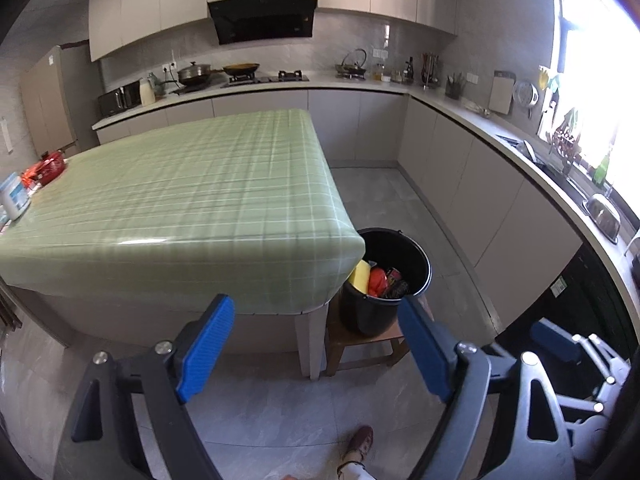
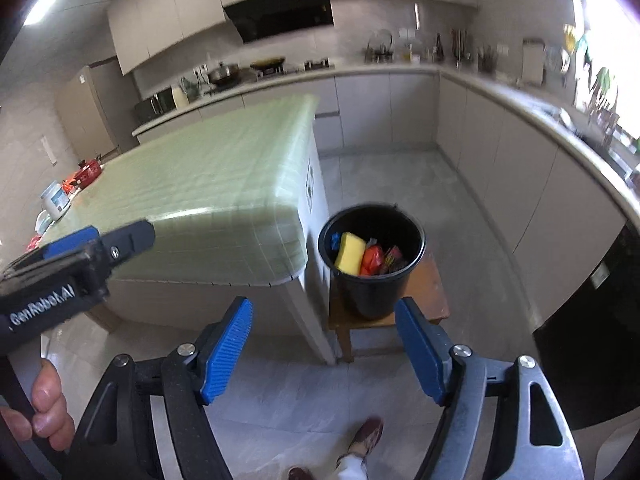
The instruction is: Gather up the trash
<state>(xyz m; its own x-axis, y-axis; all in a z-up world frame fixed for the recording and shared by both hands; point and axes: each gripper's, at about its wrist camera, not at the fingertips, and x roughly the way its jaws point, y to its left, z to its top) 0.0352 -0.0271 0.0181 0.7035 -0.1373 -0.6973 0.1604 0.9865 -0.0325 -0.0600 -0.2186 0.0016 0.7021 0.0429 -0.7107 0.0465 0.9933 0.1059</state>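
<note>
**Both grippers empty, trash gathered in the bucket beside the table**

The left gripper (image 1: 316, 344) and the right gripper (image 2: 324, 344) are each held well back from the table (image 1: 180, 184), angled down toward the floor, with their blue pads spread wide and nothing between them; both are released. From the right wrist view the left gripper's body (image 2: 60, 276) appears at the left edge, gripped by a hand (image 2: 44, 408). The black bucket (image 2: 372, 272) stands on a low wooden stool (image 2: 432, 292) just beside the table's near corner, presumably so that items lifted from the tabletop can be dropped in over a short reach. Inside it lie a yellow sponge (image 2: 351, 258), an orange-red wrapper (image 2: 371, 260), a dark printed packet (image 2: 394, 262) and a small blue scrap (image 2: 335, 240), loosely heaped and filling only the lower part. The green checked cloth is bare across most of its surface; a white tub (image 1: 14, 196) and red packaging (image 1: 48, 168) sit at the far left edge, and whether these count as trash cannot be told. Judged from this, collection seems largely done, with the hands apparently standing clear
</note>
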